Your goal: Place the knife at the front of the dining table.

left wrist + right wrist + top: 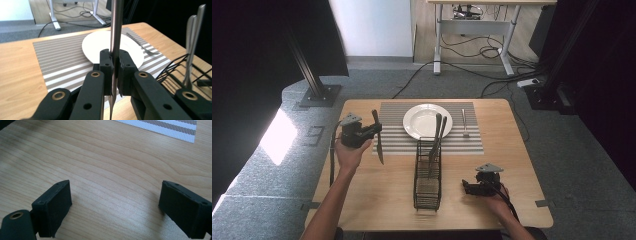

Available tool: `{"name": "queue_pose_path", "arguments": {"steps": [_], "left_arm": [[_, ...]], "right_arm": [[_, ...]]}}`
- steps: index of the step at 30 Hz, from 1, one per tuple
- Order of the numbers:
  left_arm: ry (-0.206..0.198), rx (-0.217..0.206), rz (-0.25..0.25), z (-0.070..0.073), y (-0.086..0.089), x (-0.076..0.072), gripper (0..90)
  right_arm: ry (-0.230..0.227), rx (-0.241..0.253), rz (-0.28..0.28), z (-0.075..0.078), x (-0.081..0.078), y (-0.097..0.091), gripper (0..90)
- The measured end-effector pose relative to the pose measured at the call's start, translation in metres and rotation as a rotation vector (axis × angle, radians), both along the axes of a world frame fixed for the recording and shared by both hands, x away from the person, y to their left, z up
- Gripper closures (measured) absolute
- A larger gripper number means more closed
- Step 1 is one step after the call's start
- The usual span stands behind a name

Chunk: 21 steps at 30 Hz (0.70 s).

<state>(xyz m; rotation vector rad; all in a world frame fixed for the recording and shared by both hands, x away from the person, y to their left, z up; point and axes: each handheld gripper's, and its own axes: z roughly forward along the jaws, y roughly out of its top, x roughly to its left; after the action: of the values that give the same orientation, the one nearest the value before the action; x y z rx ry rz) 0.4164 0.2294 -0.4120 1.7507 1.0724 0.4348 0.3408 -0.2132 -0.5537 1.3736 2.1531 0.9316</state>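
Left gripper [373, 131] raised — knife [377, 137] between fingers [108, 65]

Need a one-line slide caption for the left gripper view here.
Left gripper clamps a knife upright above the striped placemat, white plate behind.

Your wooden table [377, 200] carries a striped placemat [394, 142] toward its far edge and a black wire basket [427, 186] near the middle. On the placemat sit a white plate [419, 121] and a fork [465, 123].
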Motion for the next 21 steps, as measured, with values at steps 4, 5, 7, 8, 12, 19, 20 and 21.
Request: {"name": "queue_pose_path", "arguments": {"steps": [4, 5, 7, 8, 12, 19, 20, 21], "left_arm": [[0.023, 0.017, 0.015, -0.008, 0.001, 0.005, 83.8], [0.027, 0.022, 0.018, -0.009, 0.000, 0.006, 83.8], [0.033, 0.027, 0.021, -0.011, -0.002, 0.009, 83.8], [0.034, 0.025, 0.021, -0.012, -0.002, 0.010, 83.8], [0.043, 0.049, 0.025, -0.013, -0.006, 0.017, 83.8], [0.041, 0.056, 0.022, -0.011, -0.014, 0.025, 83.8], [0.046, 0.059, 0.023, -0.012, -0.015, 0.027, 83.8], [0.047, 0.067, 0.024, -0.012, -0.016, 0.028, 83.8]], "right_arm": [[0.001, 0.001, 0.000, 0.000, 0.000, 0.000, 11.0], [0.001, 0.001, 0.000, 0.000, 0.000, 0.000, 11.0], [0.001, 0.001, 0.000, 0.000, 0.000, 0.000, 11.0], [0.001, 0.001, 0.001, 0.000, 0.000, 0.000, 11.0], [0.001, 0.000, 0.001, 0.000, 0.000, 0.000, 11.0], [-0.002, -0.003, 0.004, 0.000, 0.000, 0.000, 11.0], [-0.002, -0.003, 0.004, 0.000, 0.000, 0.000, 10.9], [-0.004, -0.003, 0.004, 0.000, 0.000, 0.000, 11.0]]}}
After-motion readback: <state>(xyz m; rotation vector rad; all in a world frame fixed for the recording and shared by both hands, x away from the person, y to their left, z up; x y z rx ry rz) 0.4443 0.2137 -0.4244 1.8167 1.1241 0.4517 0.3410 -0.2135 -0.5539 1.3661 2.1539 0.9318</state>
